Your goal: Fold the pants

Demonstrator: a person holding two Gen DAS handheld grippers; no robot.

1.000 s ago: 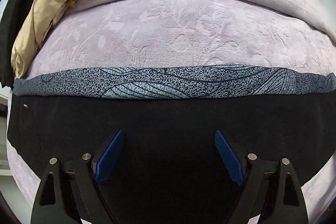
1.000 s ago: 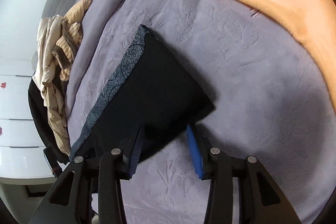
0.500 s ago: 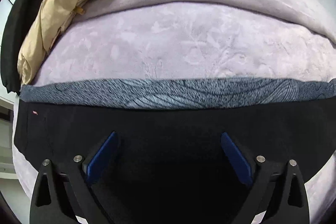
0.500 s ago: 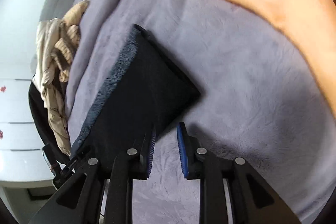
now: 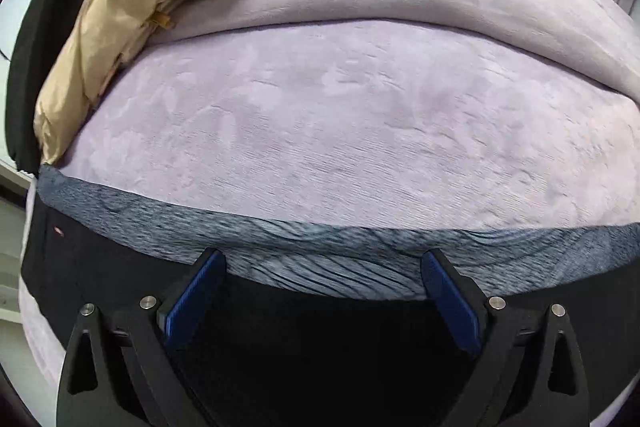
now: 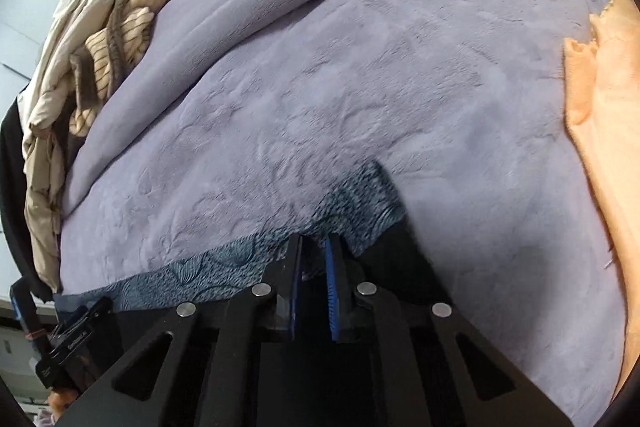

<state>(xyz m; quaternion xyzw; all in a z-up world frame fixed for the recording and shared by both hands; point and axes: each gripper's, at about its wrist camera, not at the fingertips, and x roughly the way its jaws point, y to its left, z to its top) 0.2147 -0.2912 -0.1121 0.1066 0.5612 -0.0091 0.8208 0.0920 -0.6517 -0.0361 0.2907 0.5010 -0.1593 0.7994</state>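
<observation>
The black pants [image 5: 320,355] lay folded flat on a bed covered by a lavender plush blanket [image 5: 340,131]. Their patterned grey-blue waistband [image 5: 320,247] formed the far edge, running left to right across the left wrist view, so the long axis of the folded bundle lay crosswise to both claws.

The left claw [image 5: 322,291] hung directly over the black cloth, pointing steeply down, with its blue pads [image 5: 192,295] spread wide apart and nothing pressed between them. Its tips reached the near border of the waistband, at about the middle of the band's length.

The right claw [image 6: 312,279] had just been closing and its pads stood almost together. It sat over the right-hand end of the waistband [image 6: 352,203], close to that corner. A sliver of band showed in the narrow slot, but whether any cloth was actually pinched could not be told. It looked shut on nothing.

So the garment lay beneath and slightly ahead of both claws, the left one near the middle and the right one near the end corner. Any further fold would likely turn on that crosswise lie: one end carried along the band's length toward the other.

A heap of beige and striped clothes [image 6: 88,59] sat well apart at the far left of the bed, and an orange cloth [image 6: 600,147] lay off to the right, clear of the pants.
</observation>
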